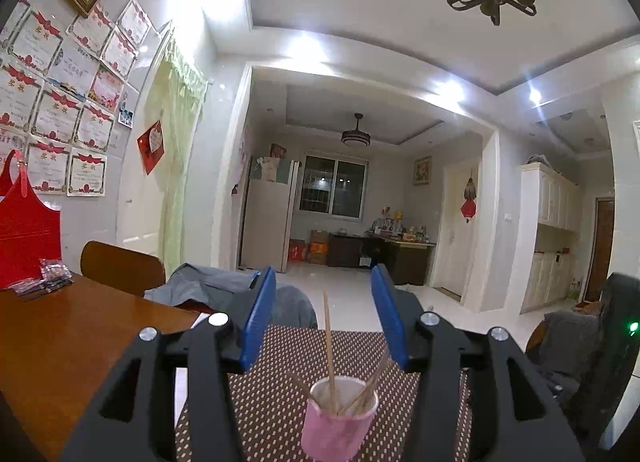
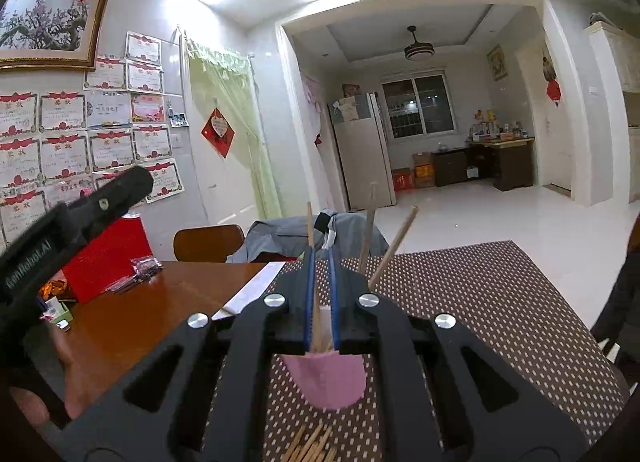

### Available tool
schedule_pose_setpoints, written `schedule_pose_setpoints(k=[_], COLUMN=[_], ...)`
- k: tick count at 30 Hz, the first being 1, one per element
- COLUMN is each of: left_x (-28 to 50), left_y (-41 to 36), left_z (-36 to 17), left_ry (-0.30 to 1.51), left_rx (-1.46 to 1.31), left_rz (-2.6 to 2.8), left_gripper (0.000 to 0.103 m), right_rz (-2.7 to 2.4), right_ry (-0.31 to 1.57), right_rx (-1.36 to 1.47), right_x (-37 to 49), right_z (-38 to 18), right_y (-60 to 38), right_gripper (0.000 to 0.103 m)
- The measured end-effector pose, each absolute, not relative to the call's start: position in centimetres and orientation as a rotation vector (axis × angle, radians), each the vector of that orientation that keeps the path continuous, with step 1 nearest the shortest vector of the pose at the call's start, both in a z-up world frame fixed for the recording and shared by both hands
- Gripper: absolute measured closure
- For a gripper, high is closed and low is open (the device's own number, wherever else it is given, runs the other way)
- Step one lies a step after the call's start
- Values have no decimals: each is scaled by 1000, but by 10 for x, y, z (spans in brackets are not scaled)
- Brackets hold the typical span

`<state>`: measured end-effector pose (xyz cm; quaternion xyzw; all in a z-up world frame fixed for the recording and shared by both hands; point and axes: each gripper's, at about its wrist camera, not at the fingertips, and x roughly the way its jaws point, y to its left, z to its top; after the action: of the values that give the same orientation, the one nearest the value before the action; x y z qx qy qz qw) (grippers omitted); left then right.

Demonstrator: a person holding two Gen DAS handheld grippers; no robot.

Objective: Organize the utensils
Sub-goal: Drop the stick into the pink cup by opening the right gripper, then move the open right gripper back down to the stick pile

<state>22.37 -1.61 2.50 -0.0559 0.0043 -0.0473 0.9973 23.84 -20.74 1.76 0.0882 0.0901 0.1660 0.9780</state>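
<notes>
A pink paper cup stands on the brown dotted placemat with several wooden sticks leaning in it. My left gripper is open above the cup, its blue pads wide apart and touching nothing. In the right wrist view the same cup sits right under my right gripper, which is shut on one upright wooden stick. Two other sticks poke out of the cup to the right. More sticks lie on the mat at the bottom edge. The left gripper's black body shows at the left.
The wooden table carries a red gift bag and small plastic packets at the left. A brown chair with grey clothing stands behind the table. A strip of white paper lies beside the mat.
</notes>
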Motion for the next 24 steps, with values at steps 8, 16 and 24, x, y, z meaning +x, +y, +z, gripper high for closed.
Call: schedule_pose_setpoints(k=[8, 16, 24], left_x=[182, 180, 212], left_y=[-11, -14, -21], left_z=[13, -15, -83], left_ry=[98, 366, 775], left_rx=[-82, -49, -38], left_rz=[-99, -145, -230], left_gripper=[51, 44, 44], right_rz=[326, 289, 241], right_ry=[253, 403, 585], right_rx=[155, 142, 145], right_x=[191, 173, 178], right_z=[16, -10, -52], right_y=[-203, -208, -219], right_gripper=[95, 80, 60])
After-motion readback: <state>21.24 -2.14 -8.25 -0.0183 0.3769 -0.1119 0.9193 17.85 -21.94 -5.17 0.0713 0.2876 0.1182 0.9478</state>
